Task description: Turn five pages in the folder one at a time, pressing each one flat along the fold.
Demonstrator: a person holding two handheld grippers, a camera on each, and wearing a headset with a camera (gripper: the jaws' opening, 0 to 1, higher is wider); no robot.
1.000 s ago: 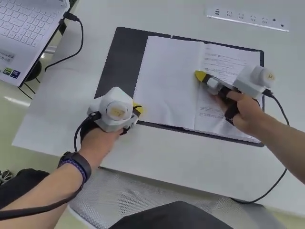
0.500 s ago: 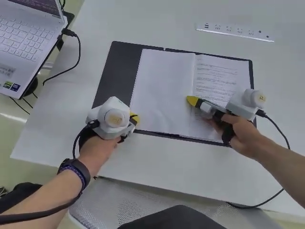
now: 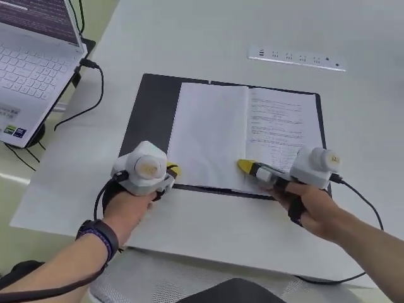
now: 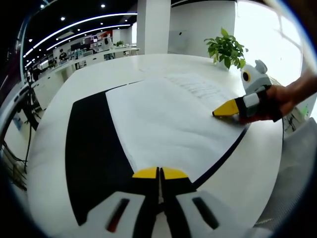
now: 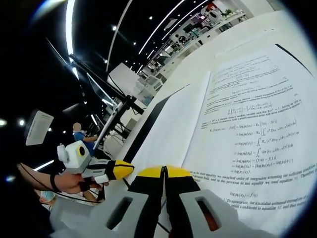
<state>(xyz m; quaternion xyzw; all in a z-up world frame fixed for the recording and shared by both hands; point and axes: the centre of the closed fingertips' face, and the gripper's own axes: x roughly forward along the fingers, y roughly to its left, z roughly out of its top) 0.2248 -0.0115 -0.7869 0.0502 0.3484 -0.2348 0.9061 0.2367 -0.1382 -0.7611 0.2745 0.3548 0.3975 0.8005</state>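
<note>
Folder point(image 3: 151, 107) open; right hand-held gripper point(image 3: 242, 166) at fold point(image 3: 246, 126).

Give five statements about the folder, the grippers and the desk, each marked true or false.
The black folder lies open on the white table. True.
The right gripper is wide open. False: shut, tips by the fold.
The left-hand sheet is printed. False: it is blank; the right-hand sheet carries print.
The left gripper sits at the folder's near edge, shut. True.
The white power strip lies on the folder. False: it lies beyond it.
</note>
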